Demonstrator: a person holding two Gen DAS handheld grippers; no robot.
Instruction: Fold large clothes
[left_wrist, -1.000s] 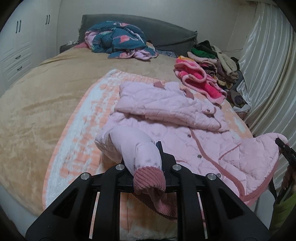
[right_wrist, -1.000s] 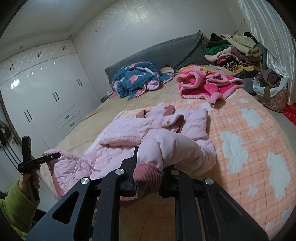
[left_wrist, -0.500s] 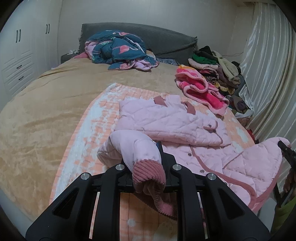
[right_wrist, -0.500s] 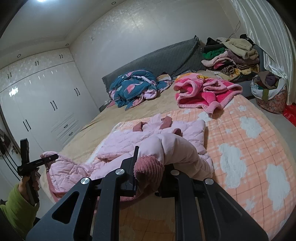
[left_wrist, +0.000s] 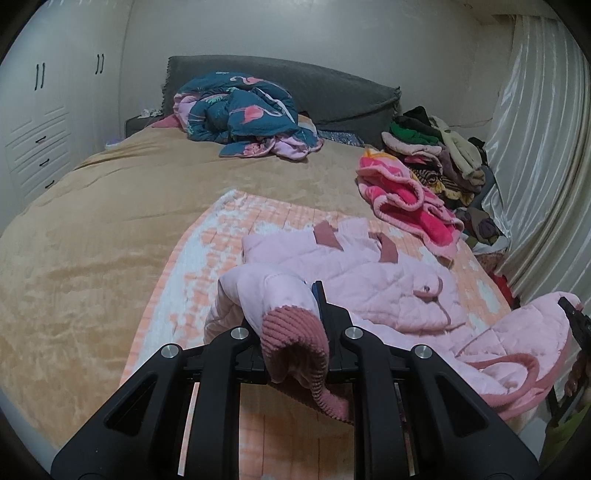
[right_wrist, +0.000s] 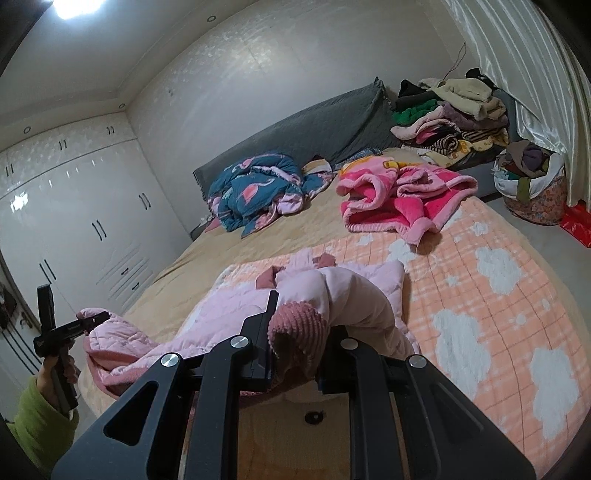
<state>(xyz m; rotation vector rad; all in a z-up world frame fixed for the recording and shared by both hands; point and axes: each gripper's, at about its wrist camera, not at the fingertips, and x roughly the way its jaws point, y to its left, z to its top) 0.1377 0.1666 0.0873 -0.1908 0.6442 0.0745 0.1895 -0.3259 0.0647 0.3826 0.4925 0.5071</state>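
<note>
Left gripper (left_wrist: 291, 325) pinches the pink jacket's (left_wrist: 369, 280) ribbed cuff (left_wrist: 295, 332); right gripper (right_wrist: 295, 332) clamps the other cuff (right_wrist: 299, 325); jacket lies on the peach blanket (right_wrist: 480, 295) at the bed's foot, hem lifted; floral basket (right_wrist: 535, 206) beside the bed is stuffed with clothes (right_wrist: 524, 158).

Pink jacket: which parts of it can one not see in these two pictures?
- Left wrist view: grip point of the left tongs, covered by the sleeve cuff.
- Right wrist view: near edge of the pink jacket, behind the right tongs.
- Right wrist view: buttons, under the sleeve.
</note>
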